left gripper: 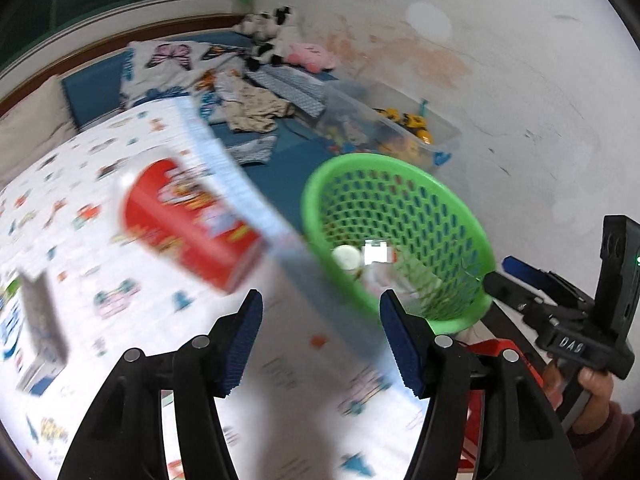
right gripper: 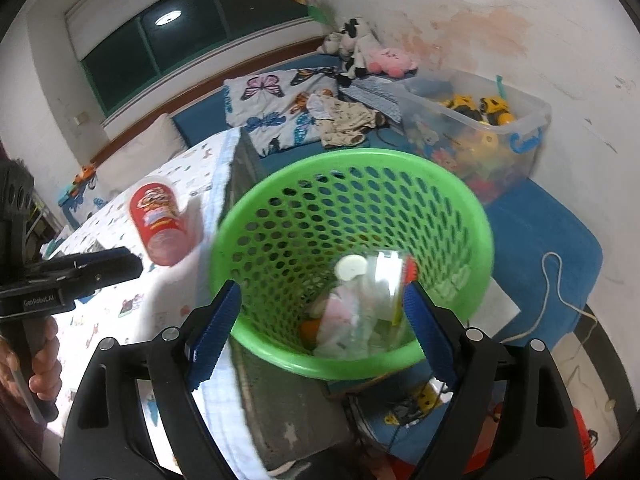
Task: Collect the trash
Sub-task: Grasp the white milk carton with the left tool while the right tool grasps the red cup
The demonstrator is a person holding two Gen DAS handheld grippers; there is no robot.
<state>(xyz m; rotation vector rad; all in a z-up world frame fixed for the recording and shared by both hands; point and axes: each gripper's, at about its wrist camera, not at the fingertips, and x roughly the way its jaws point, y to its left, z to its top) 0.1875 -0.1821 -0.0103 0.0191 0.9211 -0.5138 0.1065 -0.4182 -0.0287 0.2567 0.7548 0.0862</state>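
A green mesh basket (left gripper: pixel 316 196) (right gripper: pixel 352 156) stands just off the table's edge. Inside it lie a clear plastic bottle (left gripper: pixel 372 256) (right gripper: pixel 376 280) with a white cap, crumpled wrappers (right gripper: pixel 340 320) and something orange (right gripper: pixel 310 330). My right gripper (right gripper: pixel 322 288) (left gripper: pixel 500 270) hovers over the basket's near rim, open, its pads clear of the bottle. A red chips can (left gripper: pixel 188 224) (right gripper: pixel 160 220) stands on the patterned tablecloth (left gripper: pixel 100 280). My left gripper (left gripper: pixel 320 298) (right gripper: pixel 116 260) is over the table near the can, open with nothing between its fingers.
A blurred box (left gripper: pixel 40 320) lies at the table's left. Beyond the table, a blue mattress (right gripper: pixel 540 220) carries clothes, a butterfly pillow (right gripper: pixel 272 100), plush toys and a clear toy bin (right gripper: pixel 480 128) (left gripper: pixel 400 128). A white cord (right gripper: pixel 552 280) trails along the mattress edge.
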